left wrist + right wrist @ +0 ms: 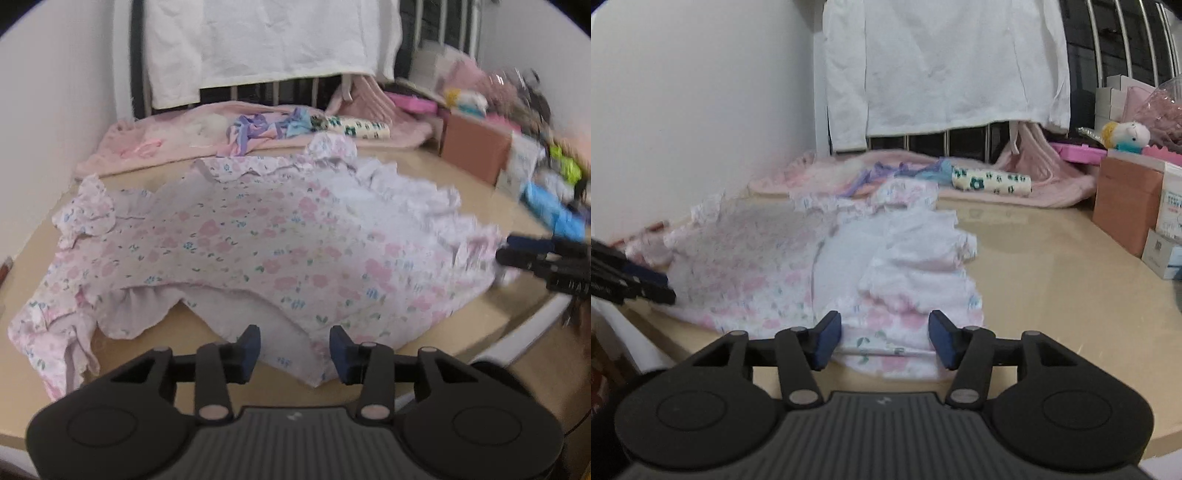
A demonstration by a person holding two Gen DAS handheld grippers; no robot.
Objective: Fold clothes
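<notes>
A beige table (424,173) carries a pink floral garment (236,236) with ruffled edges, spread out loosely across the middle and reaching to the near edge; its right part is turned over, showing a plain white inside. Behind it, a white long-sleeved top (945,62) hangs over dark railings, and a pink cloth (155,144) lies heaped along the back of the table, with a cream roll printed with green flowers (991,183) resting on it. To the right stand a brown box (1126,199) and smaller white boxes (1172,210); these bear printing, but it is too small and soft to read. A small plush toy (1126,134) sits on top of the pile there.

The left gripper (294,350) is low at the near edge of the table with its jaws wide apart, the blue pads (249,349) on either side of the garment's hem; they hold nothing, and whether a pad brushes the cloth cannot be told. The right gripper (885,338) also has its jaws spread wide over the near hem of the garment, gripping nothing.

Each gripper shows at the edge of the other's view, cut off by the frame and smeared by motion. A small pale mark is on each gripper's ribbed body, not legible as writing. The clutter at the far right of the left wrist view is blurred beyond naming.
</notes>
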